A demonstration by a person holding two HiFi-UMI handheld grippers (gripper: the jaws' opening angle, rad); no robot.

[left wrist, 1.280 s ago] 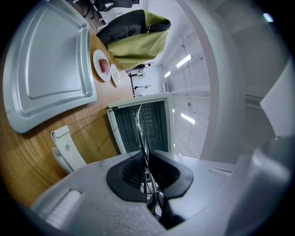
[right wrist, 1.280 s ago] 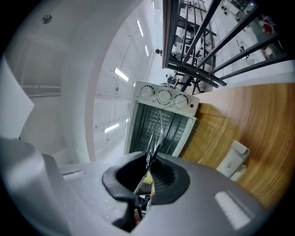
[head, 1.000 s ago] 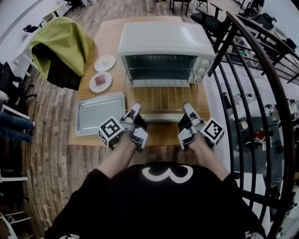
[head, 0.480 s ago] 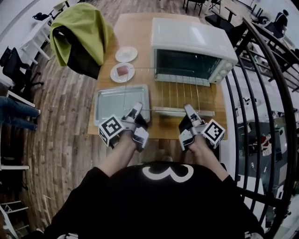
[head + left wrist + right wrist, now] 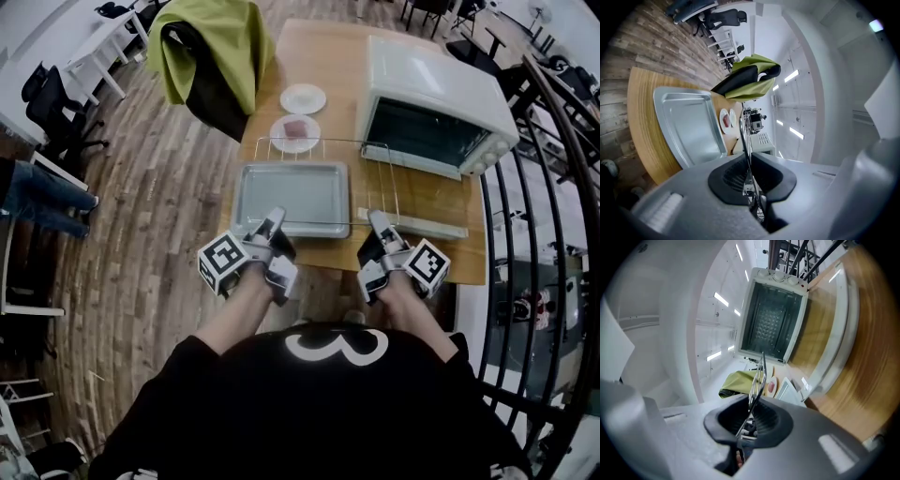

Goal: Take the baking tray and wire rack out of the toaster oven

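Observation:
Both of my grippers hold the wire rack point(image 5: 323, 142) by its near edge, level above the table. My left gripper point(image 5: 273, 225) is shut on the rack's left near corner, my right gripper point(image 5: 376, 225) on its right near corner. The rack hangs mostly over the silver baking tray point(image 5: 291, 197), which lies flat on the wooden table. The white toaster oven point(image 5: 441, 94) stands at the back right with its door point(image 5: 412, 221) folded down and its cavity bare. In the left gripper view the rack point(image 5: 745, 136) runs edge-on out of the jaws point(image 5: 750, 173); in the right gripper view the rack point(image 5: 758, 378) does likewise point(image 5: 749, 416).
Two small white plates point(image 5: 303, 98) point(image 5: 295, 133) sit behind the tray, the nearer one with a brown piece on it. A green cloth point(image 5: 216, 47) drapes a chair at the table's far left. A black railing point(image 5: 553, 187) runs along the right side.
The rack has come fully out of the oven. Both grippers have carried it to the left, from in front of the open door to above the baking tray.

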